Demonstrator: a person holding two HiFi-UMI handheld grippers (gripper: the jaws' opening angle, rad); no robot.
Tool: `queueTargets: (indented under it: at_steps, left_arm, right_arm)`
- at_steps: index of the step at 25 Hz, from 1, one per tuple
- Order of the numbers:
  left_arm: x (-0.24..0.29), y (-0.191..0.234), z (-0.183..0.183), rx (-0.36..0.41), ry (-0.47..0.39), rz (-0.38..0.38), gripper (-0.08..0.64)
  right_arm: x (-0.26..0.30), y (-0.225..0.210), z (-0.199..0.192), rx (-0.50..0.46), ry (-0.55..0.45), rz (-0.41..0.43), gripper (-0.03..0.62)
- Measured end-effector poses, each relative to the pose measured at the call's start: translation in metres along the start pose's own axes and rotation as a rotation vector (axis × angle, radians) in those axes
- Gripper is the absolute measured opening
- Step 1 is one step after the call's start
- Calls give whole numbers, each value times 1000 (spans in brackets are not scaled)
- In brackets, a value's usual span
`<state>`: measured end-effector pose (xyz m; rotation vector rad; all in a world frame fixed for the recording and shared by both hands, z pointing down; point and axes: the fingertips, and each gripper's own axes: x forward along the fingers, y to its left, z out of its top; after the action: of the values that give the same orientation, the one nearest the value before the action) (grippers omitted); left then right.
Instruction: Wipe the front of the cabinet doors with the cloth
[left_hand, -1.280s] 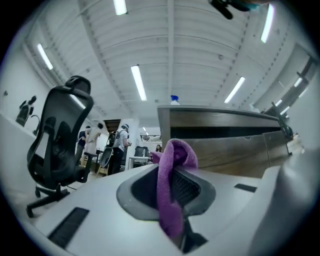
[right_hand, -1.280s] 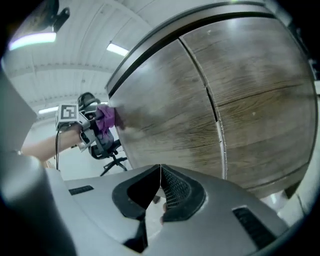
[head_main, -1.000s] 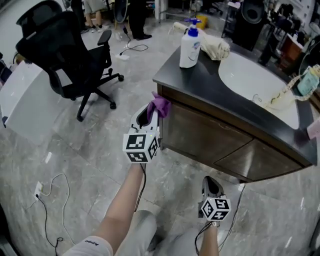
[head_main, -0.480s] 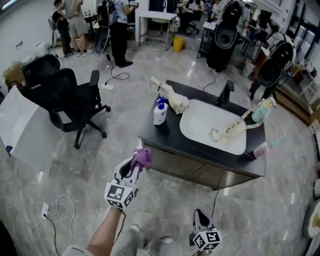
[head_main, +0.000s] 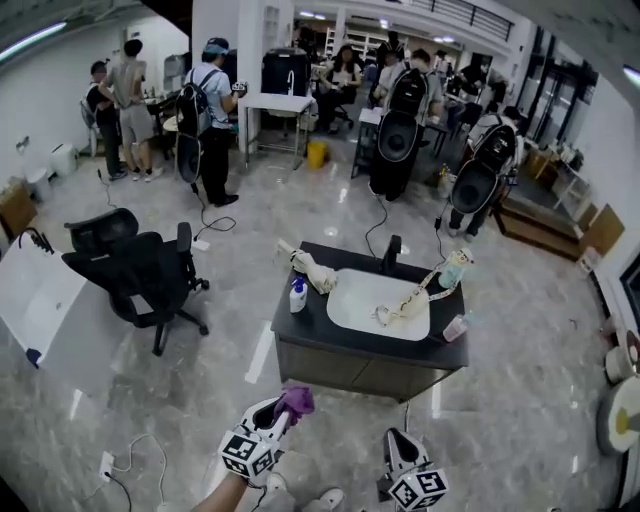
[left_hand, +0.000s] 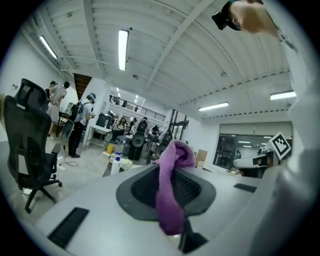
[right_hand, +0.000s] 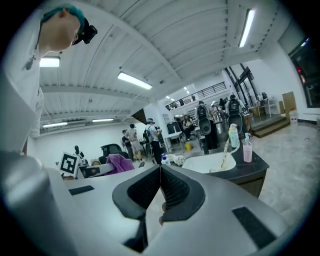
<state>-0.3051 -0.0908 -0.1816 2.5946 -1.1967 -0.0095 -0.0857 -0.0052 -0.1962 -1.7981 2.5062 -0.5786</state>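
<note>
Cloth (left_hand: 172, 190), purple, is clamped between the jaws of my left gripper (left_hand: 173, 167). A fold rises above the jaw tips and the rest hangs down between the ribbed pads toward the camera. My right gripper (right_hand: 160, 172) is clenched with its pads meeting edge to edge and nothing between them.

In the head view I hold both grippers low in front of me, the left one raised a little ahead of the right. The cloth points toward the cabinet doors (head_main: 365, 372) but is clear of them, with grey floor (head_main: 200, 400) between.

The doors are dark brown under a black countertop (head_main: 300, 325) with a white basin (head_main: 365, 300) set into it. On the countertop are a white pump bottle (head_main: 297, 295), a beige bundle of fabric (head_main: 312, 268), a black faucet (head_main: 391, 252), a tall pale-green bottle (head_main: 453, 270) and a pink cup (head_main: 455, 327).

A black office chair (head_main: 140, 275) is on the polished stone floor to the left, beside a white panel (head_main: 40, 310). Several people stand among desks and equipment at the far end of the room.
</note>
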Motion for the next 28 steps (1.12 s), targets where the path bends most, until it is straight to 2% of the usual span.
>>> queueTargets:
  at_steps: [7, 11, 14, 18, 23, 28]
  left_arm:
    - [-4, -51, 69, -14, -114, -143, 58]
    - [-19, -67, 82, 18, -110, -198, 58]
    - [-32, -69, 83, 8, -99, -221, 58]
    - [-50, -68, 84, -10, -93, -220, 58]
    - [-72, -58, 78, -29, -82, -179, 58]
    - [-83, -41, 73, -14, -74, -119, 58]
  right_arm:
    - [-35, 34, 46, -59, -104, -45, 28]
    - [-50, 51, 65, -151, -131, -82, 28]
    - [-56, 63, 74, -154, -169, -93, 28]
    - [-50, 81, 77, -109, -199, -78, 28]
    - [-33, 103, 59, -56, -192, -41, 28]
    - [-29, 115, 56, -82, -204, -6, 28]
